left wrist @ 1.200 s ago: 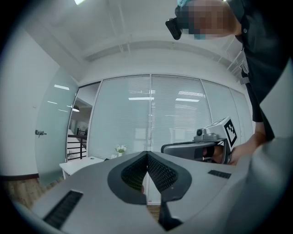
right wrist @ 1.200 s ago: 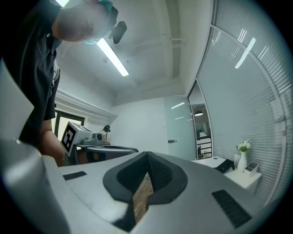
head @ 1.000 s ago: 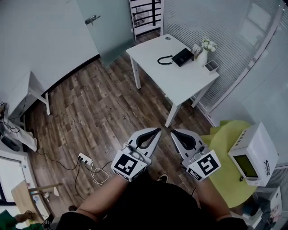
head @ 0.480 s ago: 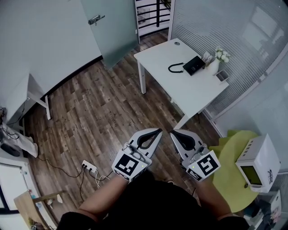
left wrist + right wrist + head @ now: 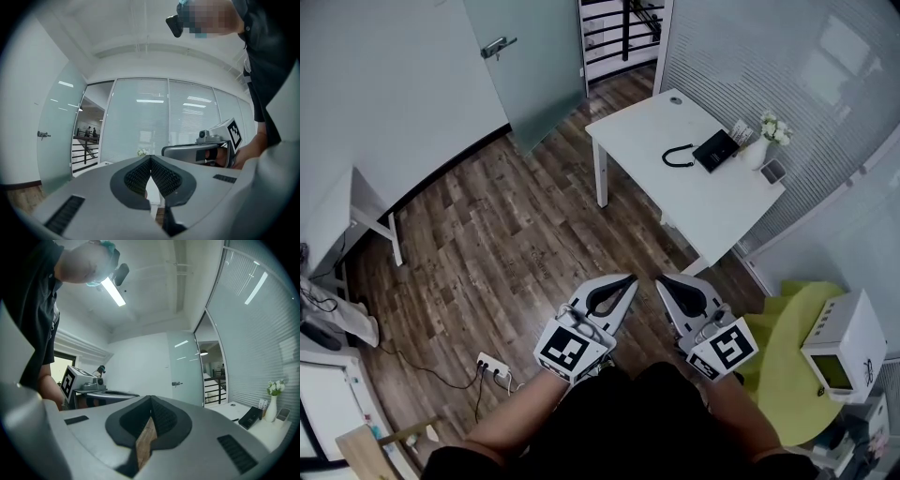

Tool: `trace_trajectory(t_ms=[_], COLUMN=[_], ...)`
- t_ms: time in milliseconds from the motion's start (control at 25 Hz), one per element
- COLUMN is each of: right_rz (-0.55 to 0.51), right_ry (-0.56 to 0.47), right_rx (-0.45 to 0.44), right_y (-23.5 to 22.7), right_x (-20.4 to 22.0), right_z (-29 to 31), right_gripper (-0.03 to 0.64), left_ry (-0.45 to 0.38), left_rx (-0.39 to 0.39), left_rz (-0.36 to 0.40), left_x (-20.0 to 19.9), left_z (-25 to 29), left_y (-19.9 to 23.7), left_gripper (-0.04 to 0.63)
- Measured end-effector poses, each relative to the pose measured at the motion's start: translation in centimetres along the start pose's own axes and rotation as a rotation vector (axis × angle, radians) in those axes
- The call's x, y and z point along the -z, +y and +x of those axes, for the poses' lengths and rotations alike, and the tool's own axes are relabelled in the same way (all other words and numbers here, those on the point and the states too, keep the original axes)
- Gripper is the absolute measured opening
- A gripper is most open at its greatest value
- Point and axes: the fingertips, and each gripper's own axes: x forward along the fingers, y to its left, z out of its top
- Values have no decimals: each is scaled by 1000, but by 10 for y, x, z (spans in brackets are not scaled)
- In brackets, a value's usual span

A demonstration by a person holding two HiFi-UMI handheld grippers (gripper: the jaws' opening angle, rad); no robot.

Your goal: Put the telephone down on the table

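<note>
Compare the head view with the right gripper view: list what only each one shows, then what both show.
Only the head view: the power strip, and the yellow round table with a white box at its edge.

Only the right gripper view: the ceiling light and the camera worn on the person's head.

Both: the white table, the telephone lying on it, the vase of flowers beside the telephone, and the glass door with its handle.

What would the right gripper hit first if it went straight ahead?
Way looks free nearby: the right gripper points left of the table, probably toward the far wall by the glass door.
</note>
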Motion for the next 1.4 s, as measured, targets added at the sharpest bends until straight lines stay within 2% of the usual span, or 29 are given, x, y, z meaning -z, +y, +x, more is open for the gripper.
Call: trace_trajectory(t_ms=[280, 520, 680, 920, 1120, 1400], right_rz=[31, 56, 60, 66, 79, 94], right_ry=[-14, -33, -52, -57, -61, -56], right_rx=[-6, -35, -61, -102, -122, -139], right_y=[-25, -62, -95, -149, -191, -234], right_x=[0, 4, -2, -9, -14, -10], right_z=[29, 63, 90, 121, 138, 151], right_gripper=[21, 21, 21, 21, 21, 21], left_ry=[-18, -18, -2, -14, 3, -7], left_rx=[-19, -44, -61, -94, -102, -132], left_rz=[-36, -14, 18, 1, 22, 12], left_x=[0, -5, -13, -25, -30, -35], left_z=[18, 49, 77, 128, 165, 209], left_y=[37, 76, 106, 142, 165, 189], left_gripper=[8, 8, 8, 8, 8, 8])
